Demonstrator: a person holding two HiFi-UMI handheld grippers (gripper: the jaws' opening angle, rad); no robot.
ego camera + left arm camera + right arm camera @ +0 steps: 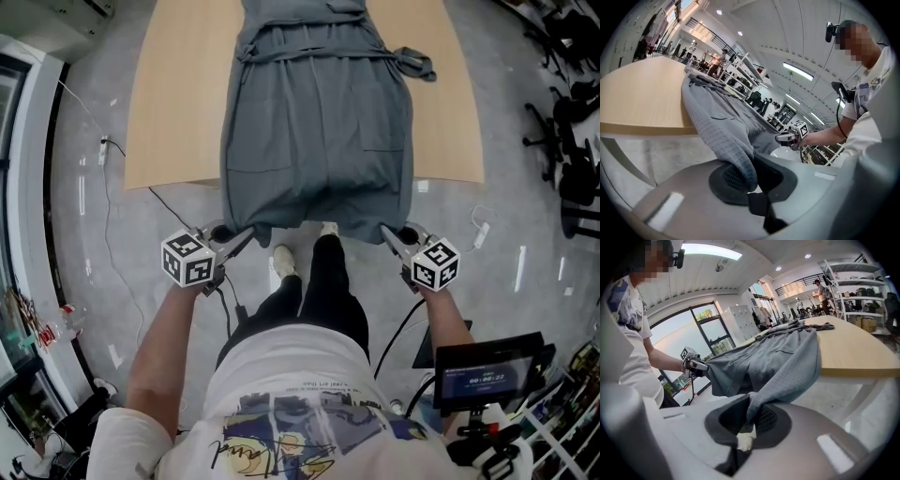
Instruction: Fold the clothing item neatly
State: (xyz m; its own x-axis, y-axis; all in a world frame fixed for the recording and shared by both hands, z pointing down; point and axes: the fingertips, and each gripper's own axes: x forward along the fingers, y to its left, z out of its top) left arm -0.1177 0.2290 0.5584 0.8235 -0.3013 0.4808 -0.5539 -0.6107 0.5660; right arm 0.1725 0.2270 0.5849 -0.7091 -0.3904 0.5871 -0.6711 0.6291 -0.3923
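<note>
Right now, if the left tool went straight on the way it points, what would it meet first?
The grey garment: the left tool, shut on its corner, points into cloth hanging off the table. What lies behind is unclear.

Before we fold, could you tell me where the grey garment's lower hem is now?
Head view: the hem hangs off the table's near edge, corners pinched in left tongs and right tongs.

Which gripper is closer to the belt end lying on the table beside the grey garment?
Right. The right gripper, shut on the garment's hem, is on the belt end's side; the left gripper holds the opposite corner, farther across.
</note>
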